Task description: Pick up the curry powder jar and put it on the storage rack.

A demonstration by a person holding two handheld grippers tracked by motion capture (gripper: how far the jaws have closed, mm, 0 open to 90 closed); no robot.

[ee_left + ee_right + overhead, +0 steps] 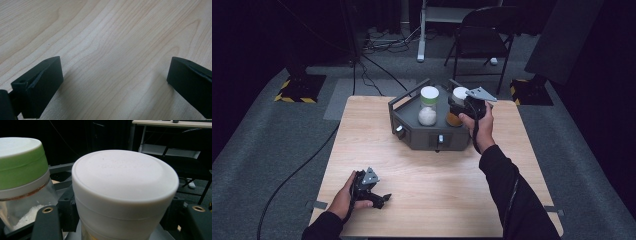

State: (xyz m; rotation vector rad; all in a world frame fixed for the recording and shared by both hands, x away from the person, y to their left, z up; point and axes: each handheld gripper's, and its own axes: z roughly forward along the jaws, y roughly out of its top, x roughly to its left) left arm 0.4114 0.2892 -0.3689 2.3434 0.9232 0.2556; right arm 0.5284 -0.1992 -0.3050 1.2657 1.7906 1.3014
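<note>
So down at the near-left corner of the wooden desk (427, 175), the left gripper (381, 199) is just resting low on the bare wood in the person's left hand (343, 199), jaws spread wide with nothing between them; the left gripper view has only wood grain in the gap. Further back, around the middle-far part of the desk, sits a dark grey angular rack (412, 131) with knobs on its front faces and a bar handle at its left end. Two jars stand in it: on the left a clear jar with a green-and-white lid (428, 106) and white grains in the bottom, and just beside it on the right a white-lidded jar (125, 192) with something orange-yellow inside. The right gripper (459, 107) is up against that white-lidded jar, and in the right gripper view its jaws stand on either side of the jar, but I can't tell if they're actually squeezing it. Past the desk there's a black folding chair (484, 35) and cables on the grey floor.
</note>
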